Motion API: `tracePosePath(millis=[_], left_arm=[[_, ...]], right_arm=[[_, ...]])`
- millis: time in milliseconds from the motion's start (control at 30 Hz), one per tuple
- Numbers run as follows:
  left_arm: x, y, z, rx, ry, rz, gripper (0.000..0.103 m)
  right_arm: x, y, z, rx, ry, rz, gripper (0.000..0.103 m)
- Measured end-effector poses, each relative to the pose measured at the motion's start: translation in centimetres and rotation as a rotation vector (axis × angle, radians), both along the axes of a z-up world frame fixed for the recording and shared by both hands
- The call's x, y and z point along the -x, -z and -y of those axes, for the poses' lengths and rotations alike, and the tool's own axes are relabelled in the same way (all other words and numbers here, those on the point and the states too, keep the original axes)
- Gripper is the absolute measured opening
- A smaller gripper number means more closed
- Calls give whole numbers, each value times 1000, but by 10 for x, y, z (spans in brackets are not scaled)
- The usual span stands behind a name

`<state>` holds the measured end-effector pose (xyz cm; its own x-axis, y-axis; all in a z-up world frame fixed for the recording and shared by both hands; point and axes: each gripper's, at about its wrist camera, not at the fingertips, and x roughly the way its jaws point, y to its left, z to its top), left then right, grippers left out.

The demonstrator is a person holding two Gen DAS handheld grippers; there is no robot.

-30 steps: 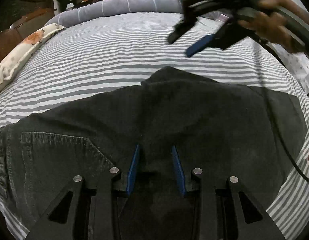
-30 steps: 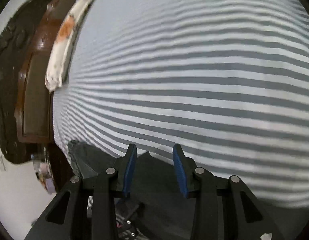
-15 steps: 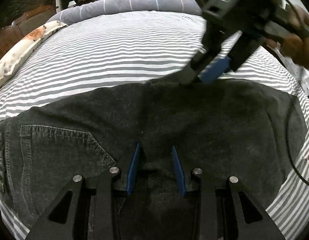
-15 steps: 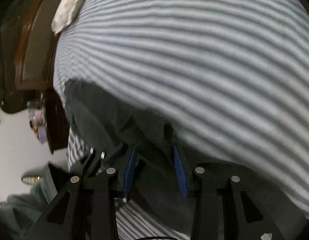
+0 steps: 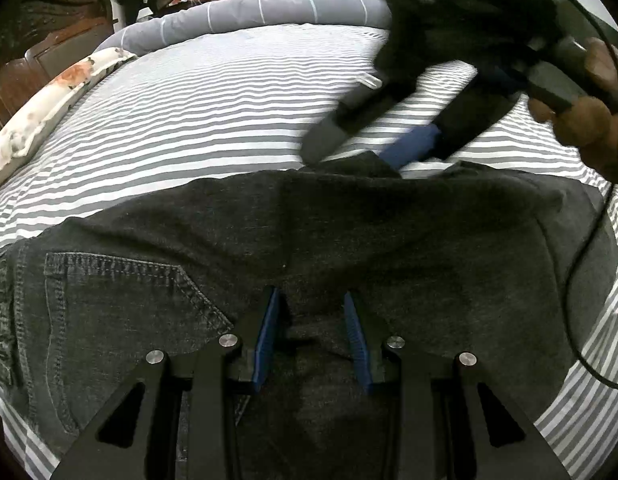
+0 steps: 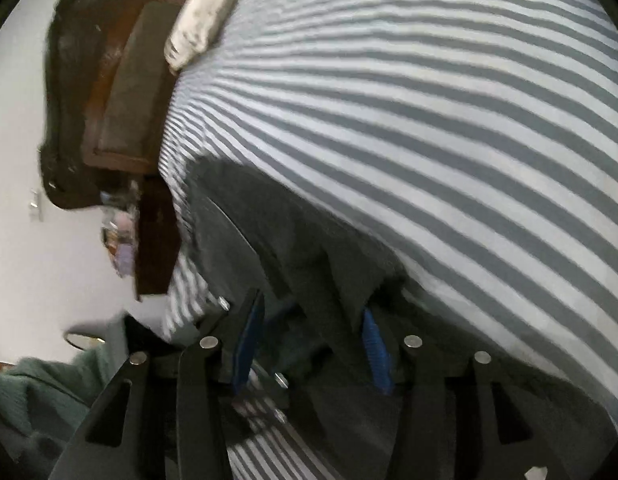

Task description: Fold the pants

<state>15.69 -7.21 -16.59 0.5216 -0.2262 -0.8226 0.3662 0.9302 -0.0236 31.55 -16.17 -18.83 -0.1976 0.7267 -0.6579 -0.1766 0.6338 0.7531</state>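
Now, both grippers on the pants, far edge going up!

Left gripper [image 5: 311, 332] has its jaws apart, resting on the dark pants [image 5: 349, 240] with cloth bunched between them, unclamped. Right gripper [image 6: 311, 344], jaws apart around a raised fold of the far edge; grip uncertain. Risk: denim slipping free mid-lift, or the unpinned near side dragging across the striped bed [image 5: 229, 92].

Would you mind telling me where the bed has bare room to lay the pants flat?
The widest bare patch is striped sheet between the pants, the grey bolster and the floral pillow. A narrower strip lies right of the pants. The near edge is crowded: both tools, left tool and right tool, work there.
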Motion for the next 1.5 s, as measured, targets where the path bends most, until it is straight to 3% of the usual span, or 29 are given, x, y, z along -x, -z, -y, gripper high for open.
tracePosePath(millis=[133, 167, 200, 267, 467, 667, 833, 933, 1000, 1033, 1167, 1300, 1500], left_arm=[[1, 0, 0, 0, 3, 3, 35], [2, 0, 0, 0, 4, 5, 35], [2, 0, 0, -2, 5, 9, 35], [4, -1, 2, -12, 7, 20, 35], [3, -5, 1, -3, -14, 18, 35], [-2, -3, -10, 41, -32, -42, 35], [5, -6, -2, -11, -17, -3, 36], [10, -11, -3, -6, -27, 8, 36], [15, -13, 0, -18, -12, 7, 36], [17, -12, 1, -36, -5, 5, 36], [25, -8, 3, -68, -2, -13, 36], [25, -6, 4, -65, -15, -24, 36], [28, -3, 5, -89, -5, -14, 36]], right_arm=[[-21, 6, -7, 16, 60, 7, 28], [-24, 6, -5, 30, 76, 19, 16], [-28, 4, 1, 30, 99, 33, 9], [-31, -6, 14, 13, 142, 71, 6], [-36, -11, 13, 118, 196, 186, 4], [-48, 19, 9, 193, 224, 157, 3], [-42, 1, 10, 208, 229, 147, 4], [-29, -19, 10, 250, 229, 211, 10], [-24, -28, 15, 295, 264, 247, 29], [-23, -31, 18, 326, 276, 270, 32], [-16, -40, 38, 279, 341, 263, 32], [7, -34, 22, 239, 272, 240, 30], [-3, 1, 28, 362, 404, 205, 17]])
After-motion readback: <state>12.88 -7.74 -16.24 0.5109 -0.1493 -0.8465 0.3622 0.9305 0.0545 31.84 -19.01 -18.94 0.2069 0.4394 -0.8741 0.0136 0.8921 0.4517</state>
